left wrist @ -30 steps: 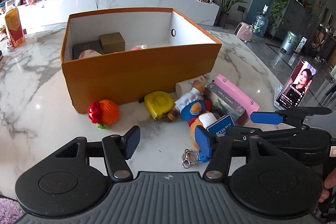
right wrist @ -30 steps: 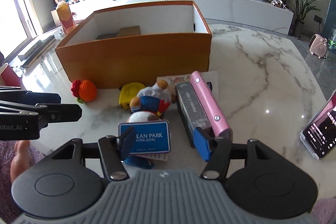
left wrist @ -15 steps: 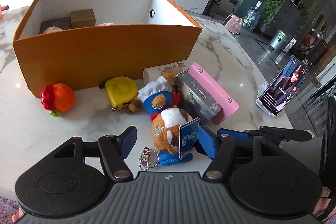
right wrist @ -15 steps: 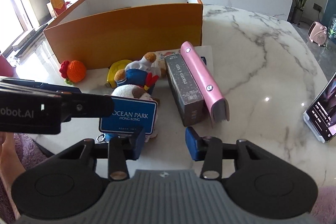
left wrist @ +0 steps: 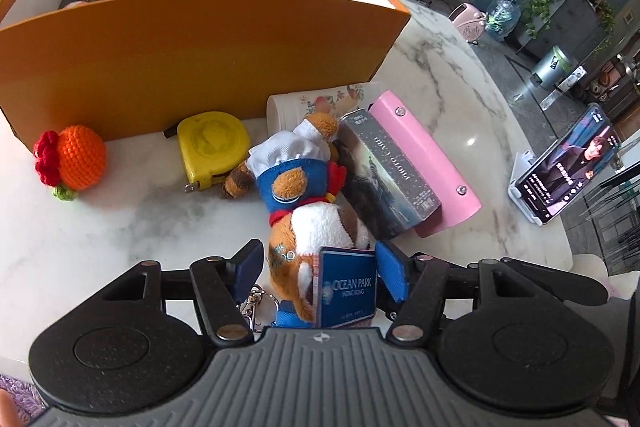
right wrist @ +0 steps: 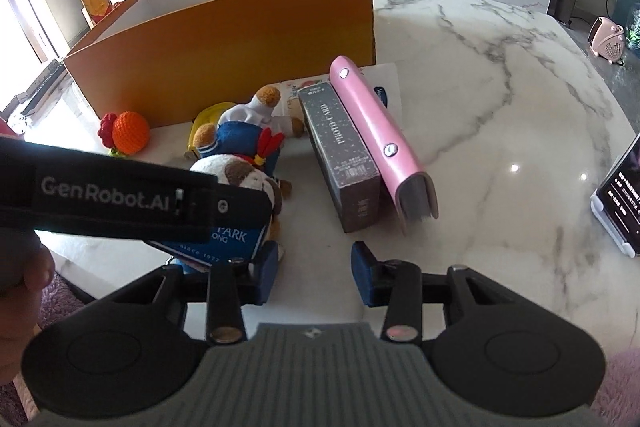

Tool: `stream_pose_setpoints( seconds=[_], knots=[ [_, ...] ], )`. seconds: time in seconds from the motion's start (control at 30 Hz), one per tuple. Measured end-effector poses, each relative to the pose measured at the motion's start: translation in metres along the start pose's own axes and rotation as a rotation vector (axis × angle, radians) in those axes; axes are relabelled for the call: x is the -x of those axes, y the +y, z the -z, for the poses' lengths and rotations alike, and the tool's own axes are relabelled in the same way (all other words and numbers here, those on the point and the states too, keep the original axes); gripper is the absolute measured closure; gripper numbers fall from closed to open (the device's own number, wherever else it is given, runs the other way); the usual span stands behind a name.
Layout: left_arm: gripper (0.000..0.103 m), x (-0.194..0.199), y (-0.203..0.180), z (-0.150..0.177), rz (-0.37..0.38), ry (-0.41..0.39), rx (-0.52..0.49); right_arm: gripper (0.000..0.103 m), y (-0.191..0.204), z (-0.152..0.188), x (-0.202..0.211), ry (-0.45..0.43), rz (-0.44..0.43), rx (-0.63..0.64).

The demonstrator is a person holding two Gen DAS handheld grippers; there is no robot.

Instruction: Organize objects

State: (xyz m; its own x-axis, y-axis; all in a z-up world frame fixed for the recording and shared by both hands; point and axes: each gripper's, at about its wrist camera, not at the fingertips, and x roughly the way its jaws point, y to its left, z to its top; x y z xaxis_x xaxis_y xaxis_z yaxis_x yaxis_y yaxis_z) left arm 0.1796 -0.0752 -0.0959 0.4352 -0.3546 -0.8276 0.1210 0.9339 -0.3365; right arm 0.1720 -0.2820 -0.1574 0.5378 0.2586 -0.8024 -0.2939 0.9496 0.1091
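Nearest, the left gripper [left wrist: 320,273] straddles the lower end of a plush dog toy [left wrist: 316,211] lying on the marble table [left wrist: 120,227]; its jaws are closing, yet the blue pads stand just clear of the toy and its blue "Ocean Park" tag [left wrist: 347,293]. Beside it, the right gripper [right wrist: 315,277] hovers over bare marble with nothing between its closing jaws, just short of a dark "Photo Card" box [right wrist: 340,151] and a pink wallet [right wrist: 380,135] lying side by side. Farther on, a yellow tape measure [left wrist: 212,147] and an orange crocheted fruit [left wrist: 74,159] sit against the open orange box [left wrist: 200,43]. A phone on a stand [left wrist: 560,179] stands apart at the right.
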Motion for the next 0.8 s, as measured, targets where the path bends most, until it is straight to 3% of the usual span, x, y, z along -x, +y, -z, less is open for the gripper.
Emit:
stream_pose_setpoints(
  seconds=[0.5, 0.8],
  knots=[
    [0.047, 0.005, 0.003, -0.002, -0.009, 0.022, -0.02, 0.059, 0.0, -0.001, 0.004, -0.004, 0.022, 0.016],
    [0.048, 0.038, 0.009, -0.005, -0.011, -0.065, -0.018, 0.06, 0.005, -0.019, 0.03, -0.099, 0.053, 0.093]
  ],
)
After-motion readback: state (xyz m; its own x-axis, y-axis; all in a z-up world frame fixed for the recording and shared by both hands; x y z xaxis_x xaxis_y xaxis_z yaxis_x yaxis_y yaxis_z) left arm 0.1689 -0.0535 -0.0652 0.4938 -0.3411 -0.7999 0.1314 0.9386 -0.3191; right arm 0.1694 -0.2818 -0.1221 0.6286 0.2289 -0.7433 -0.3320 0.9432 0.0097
